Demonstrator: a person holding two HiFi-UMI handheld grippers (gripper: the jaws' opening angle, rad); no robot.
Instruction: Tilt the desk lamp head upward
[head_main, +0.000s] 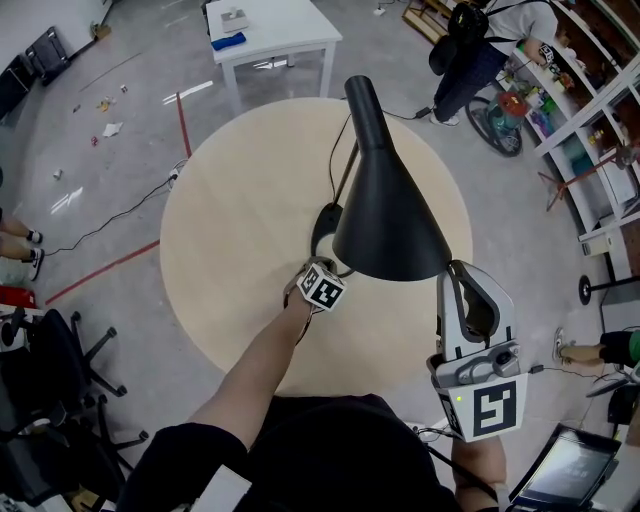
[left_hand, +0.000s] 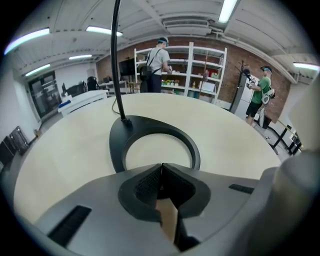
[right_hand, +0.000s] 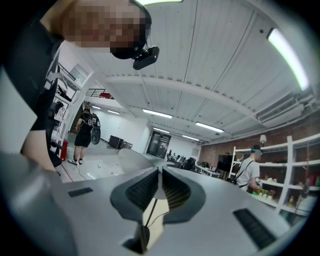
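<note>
The black desk lamp stands on the round pale table (head_main: 225, 230). Its cone shade (head_main: 385, 215) faces down, above a ring-shaped base (head_main: 322, 228) (left_hand: 155, 142). A thin stem (left_hand: 115, 60) rises from the base. My left gripper (head_main: 318, 275) (left_hand: 161, 167) sits low at the near side of the base, jaws shut with nothing between them. My right gripper (head_main: 452, 268) (right_hand: 160, 172) is at the lower right of the shade, and its jaws are closed on the thin edge of the shade. In the right gripper view the pale inside of the shade (right_hand: 131, 159) runs into the pads.
A black cord (head_main: 338, 165) trails from the lamp across the table. A white table (head_main: 270, 30) stands beyond it. Shelves (head_main: 600, 100) and a person (head_main: 480, 50) are at the upper right, office chairs (head_main: 50, 380) at the lower left, a laptop (head_main: 570, 470) at the lower right.
</note>
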